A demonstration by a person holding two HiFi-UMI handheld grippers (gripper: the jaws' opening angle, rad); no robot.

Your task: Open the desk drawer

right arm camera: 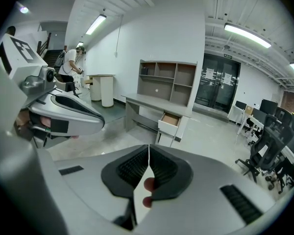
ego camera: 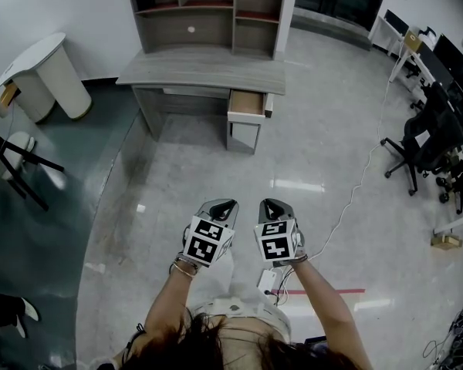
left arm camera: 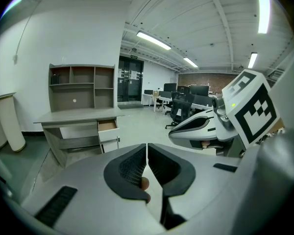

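Left gripper: we hold our left gripper [ego camera: 222, 206] low and near the body, over bare floor. Its jaws are pressed together with nothing between them, and it points towards the far desk.
Right gripper: our right gripper [ego camera: 272, 205] sits just beside the left one, level with it. Its pads are also closed together and empty. A fingertip [right arm camera: 148, 184] of the holding hand shows just behind the pads.
Marker cubes: each gripper carries its cube with black-and-white squares, facing up at us.
Desk drawer: the desk drawer [ego camera: 247, 103] is at the right end of the desk, the top one of its pedestal. It stands pulled out towards us, and we can see its brown inside from above.
Desk: the grey desk [ego camera: 201, 71] stands at the far side against the white wall, well apart from both grippers.
Shelf unit: a grey shelf unit [ego camera: 208, 10] with open compartments rests on the back of the desktop.
Left side: a white rounded stand [ego camera: 52, 74] is left of the desk, on the darker floor.
Right side: black office chairs [ego camera: 420, 141] and workstations line the far right.
Floor: a thin white cable [ego camera: 356, 191] runs across the glossy floor to our right, and a strip of red tape [ego camera: 328, 290] lies near our right arm.
Background: in the right gripper view we see a person [right arm camera: 68, 62] standing far off to the left.
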